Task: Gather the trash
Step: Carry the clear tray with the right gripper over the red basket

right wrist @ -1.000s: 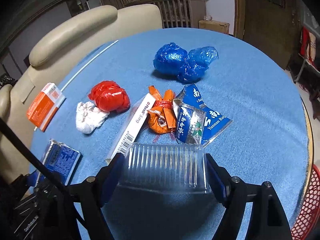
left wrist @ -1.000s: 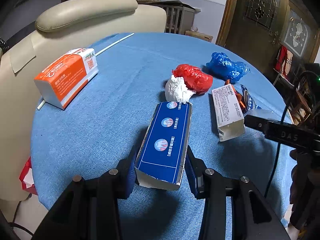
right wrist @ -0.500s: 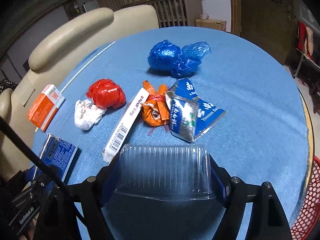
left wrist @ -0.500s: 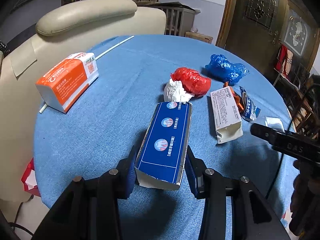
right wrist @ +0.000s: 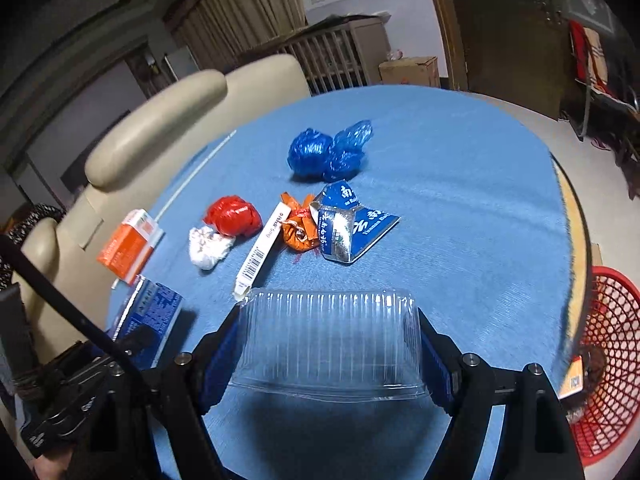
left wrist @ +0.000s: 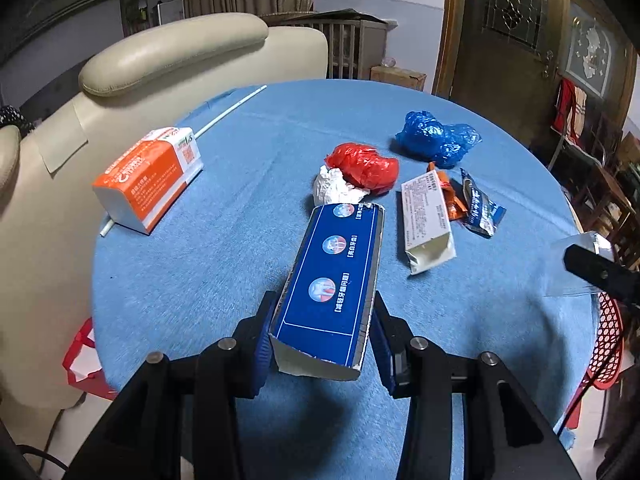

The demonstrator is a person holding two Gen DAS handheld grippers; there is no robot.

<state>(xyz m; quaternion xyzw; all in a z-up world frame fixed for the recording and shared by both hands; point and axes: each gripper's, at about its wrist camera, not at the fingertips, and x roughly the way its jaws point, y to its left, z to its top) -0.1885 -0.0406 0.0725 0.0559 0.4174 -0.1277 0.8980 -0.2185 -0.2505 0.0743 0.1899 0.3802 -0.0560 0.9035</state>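
Note:
My left gripper (left wrist: 322, 334) is shut on a dark blue toothpaste box (left wrist: 334, 276) and holds it above the blue table (left wrist: 208, 264). My right gripper (right wrist: 328, 344) is shut on a clear plastic clamshell container (right wrist: 328, 340), lifted over the table's near edge. Left on the table are a red plastic bag (left wrist: 362, 166), a white crumpled tissue (left wrist: 332, 188), a blue plastic bag (left wrist: 436, 138), a white slim box (left wrist: 426, 222), an orange wrapper (right wrist: 298, 230) and a blue-silver packet (right wrist: 344, 226). A red mesh trash basket (right wrist: 608, 360) stands on the floor at right.
An orange and white tissue pack (left wrist: 148, 178) and a white straw (left wrist: 232, 106) lie at the table's left, by a beige armchair (left wrist: 172, 60). A red bag (left wrist: 82, 360) sits on the floor at left. A wooden door (left wrist: 516, 32) is behind.
Both grippers have lifted and pulled back with their loads. The right one has swung toward the table's right edge, and the red basket has come into view.

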